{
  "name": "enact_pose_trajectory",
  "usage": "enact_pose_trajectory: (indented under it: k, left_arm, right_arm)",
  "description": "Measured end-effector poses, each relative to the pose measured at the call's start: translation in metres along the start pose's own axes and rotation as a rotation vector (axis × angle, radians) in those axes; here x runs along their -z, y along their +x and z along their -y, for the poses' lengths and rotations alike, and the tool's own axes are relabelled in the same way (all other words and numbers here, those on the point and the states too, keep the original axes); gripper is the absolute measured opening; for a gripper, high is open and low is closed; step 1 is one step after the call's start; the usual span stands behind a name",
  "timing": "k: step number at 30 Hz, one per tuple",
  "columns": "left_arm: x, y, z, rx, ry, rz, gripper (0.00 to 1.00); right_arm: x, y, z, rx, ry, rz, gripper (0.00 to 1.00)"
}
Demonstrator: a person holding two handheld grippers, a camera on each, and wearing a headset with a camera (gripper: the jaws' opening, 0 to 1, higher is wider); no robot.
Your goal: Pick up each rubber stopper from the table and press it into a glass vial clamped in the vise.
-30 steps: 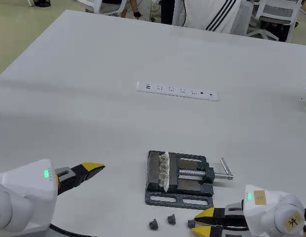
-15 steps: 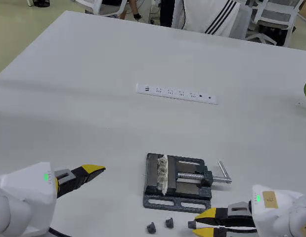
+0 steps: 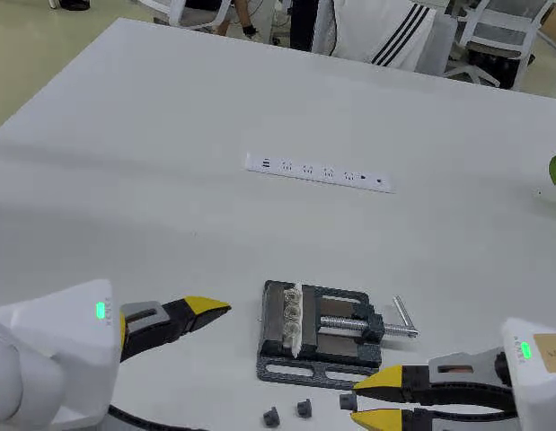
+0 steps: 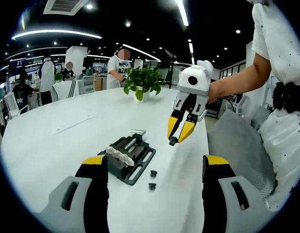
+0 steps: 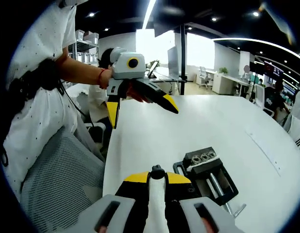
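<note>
Small dark rubber stopper (image 5: 157, 171) sits pinched in the nearly closed right claw (image 3: 360, 400), raised off the white desk (image 3: 170, 180) beside the dark metal vise (image 3: 318, 334) clamping glass vials (image 3: 293, 314). Left claw (image 4: 154, 162) gapes wide, empty.

Even overhead light: I see the white table (image 3: 170, 135) bright and sharp, with soft, faint shadows. Ceiling strip lights (image 4: 181, 12) glare in both gripper views, whose edges bend strongly.
</note>
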State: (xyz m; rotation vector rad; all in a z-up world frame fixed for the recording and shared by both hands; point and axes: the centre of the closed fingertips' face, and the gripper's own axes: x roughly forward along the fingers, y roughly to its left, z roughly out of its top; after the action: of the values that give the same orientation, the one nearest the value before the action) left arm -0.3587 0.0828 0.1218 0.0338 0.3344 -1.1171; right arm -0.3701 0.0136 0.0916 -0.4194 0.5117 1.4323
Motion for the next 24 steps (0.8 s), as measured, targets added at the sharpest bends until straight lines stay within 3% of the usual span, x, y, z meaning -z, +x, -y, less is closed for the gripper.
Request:
enact_pose_trajectory:
  k: [4,10,13,24]
  left_arm:
    - [-0.017,0.002,0.01,0.051,-0.021,0.019,0.57]
    - [-0.045,0.007,0.031,0.134,0.027,0.075,0.39]
    - [-0.053,0.009,0.037,0.162,0.038,0.088,0.29]
    - [-0.067,0.01,0.043,0.193,0.073,0.112,0.17]
  right_arm:
    - [-0.022,-0.009,-0.004,-0.009,-0.001,0.047,0.06]
    - [-0.054,-0.019,-0.008,-0.018,-0.002,0.126,0.06]
    - [-0.064,-0.021,-0.011,-0.024,-0.007,0.143,0.06]
    - [-0.09,-0.024,-0.019,-0.046,-0.027,0.191,0.06]
